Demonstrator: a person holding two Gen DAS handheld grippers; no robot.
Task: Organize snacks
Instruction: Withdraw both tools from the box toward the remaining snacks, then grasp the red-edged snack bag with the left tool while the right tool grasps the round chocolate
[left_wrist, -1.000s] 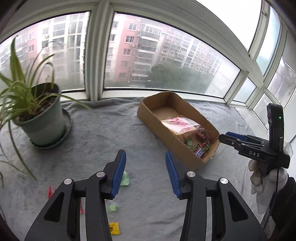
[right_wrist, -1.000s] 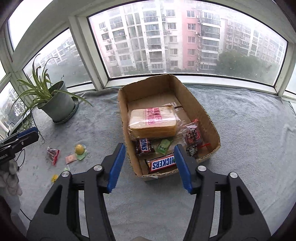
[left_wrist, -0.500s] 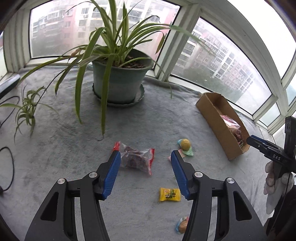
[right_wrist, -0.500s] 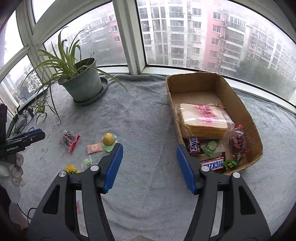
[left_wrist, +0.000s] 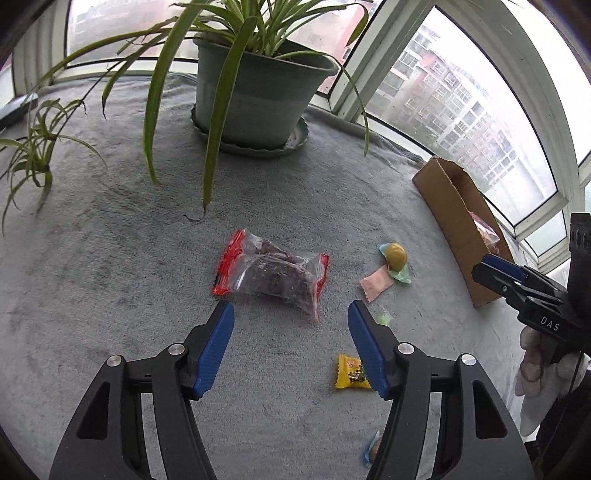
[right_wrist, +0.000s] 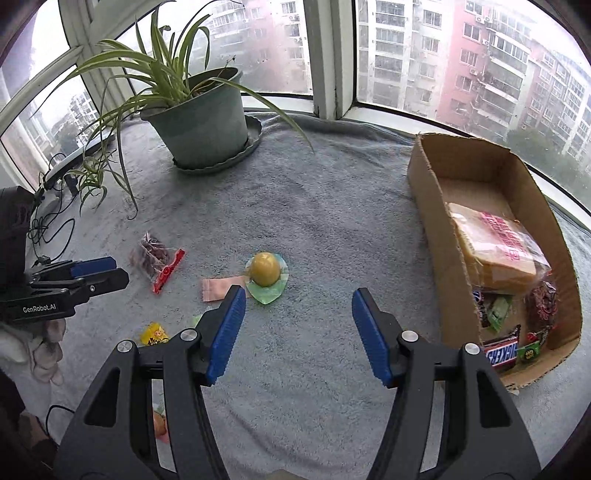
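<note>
I am reaching for loose snacks on the grey-covered table. My left claw (left_wrist: 291, 314) is hovering just short of the red-edged bag (left_wrist: 271, 275), its jaws opening with nothing between them. My right claw (right_wrist: 297, 306) is standing half open and empty, near the yellow ball sweet (right_wrist: 265, 274) on its green wrapper, with the pink sachet (right_wrist: 218, 288) just beside it. The yellow packet (left_wrist: 351, 371) is lying closer to the near edge. The box (right_wrist: 436, 221) toward the right edge is already holding bread, bars and sweets. This looks like the pick-up step: next, I judge, each claw needs lowering over 1 snack, closing gently, then carrying it to the box.
</note>
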